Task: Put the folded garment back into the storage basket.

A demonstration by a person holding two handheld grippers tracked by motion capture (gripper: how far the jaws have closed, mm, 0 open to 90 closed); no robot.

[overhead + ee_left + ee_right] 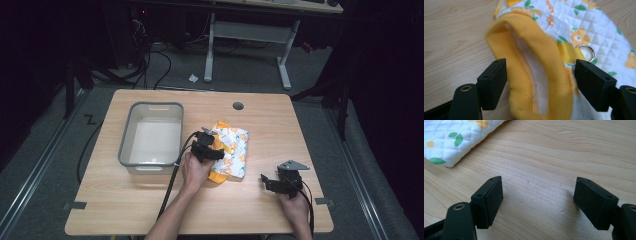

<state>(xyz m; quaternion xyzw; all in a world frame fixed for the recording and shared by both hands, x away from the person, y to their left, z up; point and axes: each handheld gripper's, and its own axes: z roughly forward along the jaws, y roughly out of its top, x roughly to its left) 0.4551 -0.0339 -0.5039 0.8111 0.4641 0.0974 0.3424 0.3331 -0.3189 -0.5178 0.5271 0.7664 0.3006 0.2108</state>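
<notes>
A quilted white garment (234,150) with orange and green flower prints and a yellow ribbed collar (544,50) lies folded on the wooden table. My left gripper (211,145) sits over its left edge, open, and its jaws straddle the yellow collar without pressing it (540,82). A metal ring (586,51) on a yellow strap shows just beyond the right jaw. My right gripper (267,181) rests near the front right of the table, open over bare wood (537,202). A corner of the garment (449,142) lies off to its upper left.
A grey plastic bin (131,125) stands left of the garment, close to my left hand. A round cable hole (238,106) sits near the table's far edge. Cables trail from both grippers toward the front edge.
</notes>
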